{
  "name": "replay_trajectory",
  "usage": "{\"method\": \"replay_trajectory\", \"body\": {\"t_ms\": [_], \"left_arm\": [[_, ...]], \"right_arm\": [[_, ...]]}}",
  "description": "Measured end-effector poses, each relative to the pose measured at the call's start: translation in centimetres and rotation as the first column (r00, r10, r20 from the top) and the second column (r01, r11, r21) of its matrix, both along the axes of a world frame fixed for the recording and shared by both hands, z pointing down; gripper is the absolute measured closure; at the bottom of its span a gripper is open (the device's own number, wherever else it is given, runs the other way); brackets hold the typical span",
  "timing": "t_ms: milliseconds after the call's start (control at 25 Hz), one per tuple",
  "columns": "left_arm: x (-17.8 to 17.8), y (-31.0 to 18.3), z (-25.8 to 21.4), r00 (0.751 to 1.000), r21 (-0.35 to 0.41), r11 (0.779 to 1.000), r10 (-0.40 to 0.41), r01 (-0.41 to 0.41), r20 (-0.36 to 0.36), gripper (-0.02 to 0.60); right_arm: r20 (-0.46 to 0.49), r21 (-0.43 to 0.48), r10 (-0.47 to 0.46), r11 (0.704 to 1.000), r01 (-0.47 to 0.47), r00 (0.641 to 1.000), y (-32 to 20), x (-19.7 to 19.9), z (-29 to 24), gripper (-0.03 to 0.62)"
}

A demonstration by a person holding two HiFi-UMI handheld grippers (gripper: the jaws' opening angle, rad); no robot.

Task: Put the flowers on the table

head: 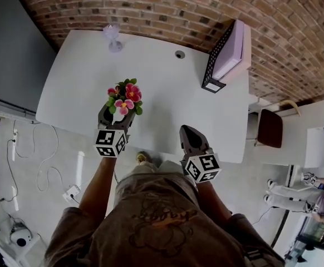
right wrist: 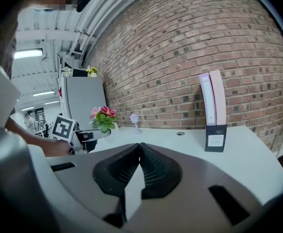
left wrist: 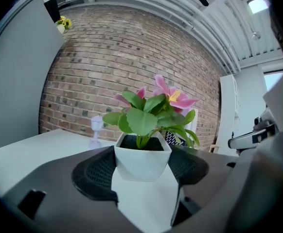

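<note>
The flowers (head: pixel 124 99) are pink and red blooms with green leaves in a small white pot (left wrist: pixel 141 161). My left gripper (head: pixel 117 115) is shut on the pot, one black pad pressing each side, over the front part of the white table (head: pixel 167 88). Whether the pot's base touches the tabletop is hidden. The right gripper view shows the flowers (right wrist: pixel 102 116) at the left. My right gripper (head: pixel 187 131) hovers at the table's front edge, shut, its pads meeting with nothing between them (right wrist: pixel 140 147).
A pink and black file holder (head: pixel 226 57) stands at the table's back right. A small clear goblet (head: pixel 112 36) is at the back edge and a cable hole (head: pixel 179 54) lies beside it. A brown chair (head: pixel 270 128) sits right; cables (head: pixel 39 171) lie on the floor left.
</note>
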State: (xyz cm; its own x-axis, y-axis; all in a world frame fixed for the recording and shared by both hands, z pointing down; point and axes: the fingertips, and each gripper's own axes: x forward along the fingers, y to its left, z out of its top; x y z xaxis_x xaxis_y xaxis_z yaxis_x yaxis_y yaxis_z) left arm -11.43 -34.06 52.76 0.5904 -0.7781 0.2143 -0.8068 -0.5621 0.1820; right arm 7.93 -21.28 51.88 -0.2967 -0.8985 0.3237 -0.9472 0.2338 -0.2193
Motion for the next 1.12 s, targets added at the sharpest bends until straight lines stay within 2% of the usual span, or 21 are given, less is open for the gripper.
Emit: {"method": "replay_trajectory", "body": {"t_ms": [160, 400, 760, 1120], "left_arm": [[0.8, -2.6, 1.3, 0.999, 0.014, 0.999, 0.030, -0.030, 0.012, 0.229], [1.3, -5.4, 3.8, 0.999, -0.003, 1.000, 0.031, -0.031, 0.020, 0.229], [1.8, -8.2, 9.4, 0.992, -0.064, 0.997, 0.047, -0.040, 0.114, 0.229], [2.9, -10.4, 11.9, 0.990, -0.105, 0.994, 0.044, -0.030, 0.135, 0.229]], "right_arm": [[-0.006, -0.005, 0.017, 1.000, -0.017, 1.000, -0.6, 0.1, 0.0, 0.589], [0.008, -0.002, 0.025, 1.000, -0.025, 1.000, -1.4, -0.2, 0.1, 0.589], [0.011, -0.020, 0.032, 0.999, -0.032, 0.999, -2.5, -0.8, 0.6, 0.589], [0.008, -0.024, 0.068, 0.997, -0.068, 0.998, -3.0, 0.4, 0.7, 0.589]]}}
